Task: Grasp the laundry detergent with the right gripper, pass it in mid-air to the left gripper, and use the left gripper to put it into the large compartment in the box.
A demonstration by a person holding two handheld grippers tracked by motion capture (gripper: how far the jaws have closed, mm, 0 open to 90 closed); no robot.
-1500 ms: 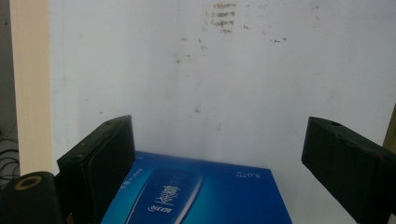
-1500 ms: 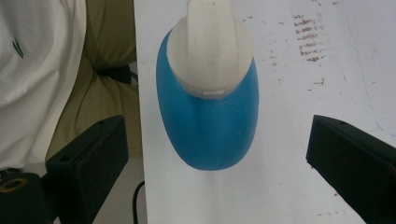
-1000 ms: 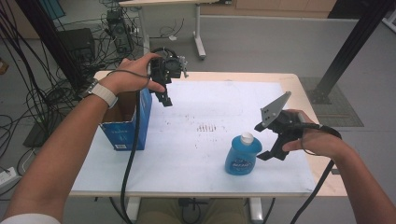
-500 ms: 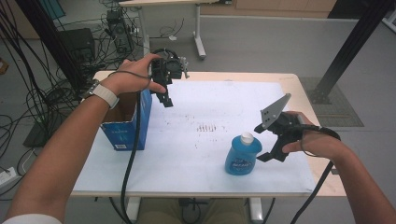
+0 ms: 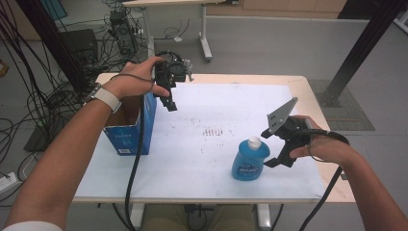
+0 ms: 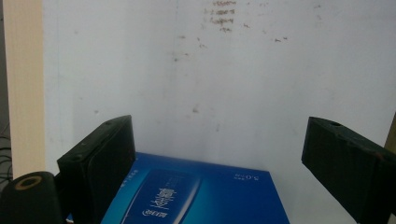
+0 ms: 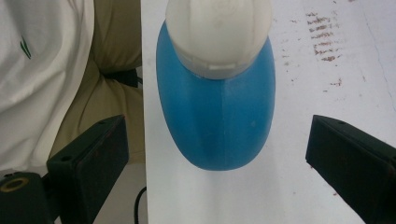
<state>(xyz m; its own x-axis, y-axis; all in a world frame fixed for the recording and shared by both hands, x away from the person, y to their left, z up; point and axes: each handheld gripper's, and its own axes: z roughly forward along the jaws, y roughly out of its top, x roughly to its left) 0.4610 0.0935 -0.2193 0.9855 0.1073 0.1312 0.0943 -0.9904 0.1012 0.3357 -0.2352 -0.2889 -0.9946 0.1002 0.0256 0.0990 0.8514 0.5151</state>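
Bottle [image 7: 219,98] – top of the white cap cut off by the right gripper view's upper edge. Box [image 6: 201,196] – lower part cut off in the left gripper view; its print too small to read.

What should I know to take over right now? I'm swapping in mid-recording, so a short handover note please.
Left gripper: open, holding nothing, raised by the open blue box at the table's left side.
Right gripper: open, jaws apart beside the blue bottle, not gripping it.
Bottle stands upright near the front edge, white cap on.
Done: nothing grasped yet.
Left: probably close on the bottle and carry it to the box.

"5.0" on blue box [image 6: 201,196]
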